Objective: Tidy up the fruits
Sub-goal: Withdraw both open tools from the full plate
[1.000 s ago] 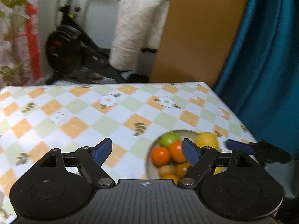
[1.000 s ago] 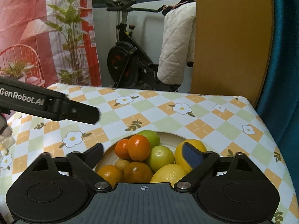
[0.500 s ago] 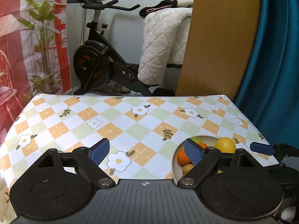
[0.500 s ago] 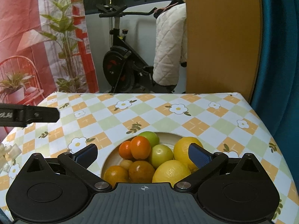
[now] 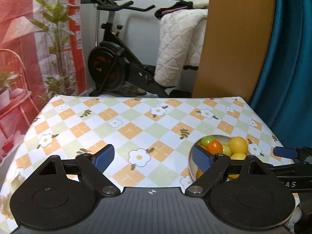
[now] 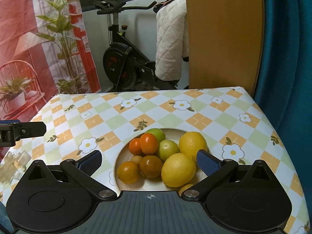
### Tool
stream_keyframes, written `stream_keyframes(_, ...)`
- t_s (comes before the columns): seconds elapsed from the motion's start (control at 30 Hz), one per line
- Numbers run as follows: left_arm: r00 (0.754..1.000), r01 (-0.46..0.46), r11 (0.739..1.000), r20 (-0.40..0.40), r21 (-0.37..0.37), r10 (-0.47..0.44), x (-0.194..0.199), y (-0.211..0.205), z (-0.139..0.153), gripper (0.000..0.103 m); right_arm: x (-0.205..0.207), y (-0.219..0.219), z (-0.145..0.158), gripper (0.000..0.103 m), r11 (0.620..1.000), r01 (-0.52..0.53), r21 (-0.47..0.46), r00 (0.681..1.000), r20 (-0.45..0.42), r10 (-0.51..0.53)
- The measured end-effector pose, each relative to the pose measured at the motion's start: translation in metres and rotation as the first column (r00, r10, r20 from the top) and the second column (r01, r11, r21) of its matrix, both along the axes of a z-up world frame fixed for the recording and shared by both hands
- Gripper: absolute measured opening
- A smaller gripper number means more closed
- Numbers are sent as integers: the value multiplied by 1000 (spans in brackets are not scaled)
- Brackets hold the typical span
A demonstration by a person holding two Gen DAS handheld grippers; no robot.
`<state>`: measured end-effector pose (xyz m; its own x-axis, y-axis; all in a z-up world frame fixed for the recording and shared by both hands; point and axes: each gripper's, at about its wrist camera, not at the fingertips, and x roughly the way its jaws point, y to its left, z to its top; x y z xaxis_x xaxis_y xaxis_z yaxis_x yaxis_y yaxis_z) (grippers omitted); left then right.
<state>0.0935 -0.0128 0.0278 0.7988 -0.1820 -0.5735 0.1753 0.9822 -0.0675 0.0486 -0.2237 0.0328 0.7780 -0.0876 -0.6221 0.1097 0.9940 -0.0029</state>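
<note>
- Left wrist view: the left hand-held gripper [image 5: 151, 159] has its blue pads spread wide, nothing between them, only bare checked tablecloth of the table [image 5: 136, 128] beyond the gap. Its jaws have just been opening.
- The left gripper's right-hand pad [image 5: 201, 159] overlaps the near left rim of the bowl [image 5: 192, 167] in the picture; whether it touches it cannot be told.
- At the right edge of this view a blue-tipped finger of the right hand-held gripper [image 5: 283, 152] reaches in just beside the bowl.
- Right wrist view: the right hand-held gripper [image 6: 149, 160] stands with jaws fully apart, gripping nothing; they too have just been opening. The bowl [image 6: 120, 156] sits in the gap between the fingers, beyond them.
- The fruits are piled in the bowl near the table's right front: two lemons [image 6: 178, 169], two green fruits [image 6: 168, 150], and several oranges [image 6: 149, 143].
- A black finger of the left gripper shows at the left edge, well apart from the bowl.
</note>
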Motion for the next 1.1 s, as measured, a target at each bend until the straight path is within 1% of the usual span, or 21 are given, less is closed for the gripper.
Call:
stream_keyframes(0.13, 1000, -23, 1000, 4, -9, 23, -10, 8, 4, 89, -8, 5, 5, 102, 1000, -3, -9, 1000, 0, 3)
stream_keyframes(0.4, 999, -50, 999, 5, 2, 50, -19, 15, 4, 89, -15, 13, 8, 102, 1000, -11, -15, 1000, -7, 11)
stream_keyframes(1.1, 997, -80, 997, 14, 0, 80, -24, 19, 5, 89, -19, 15, 12, 102, 1000, -16, -10, 1000, -1, 16)
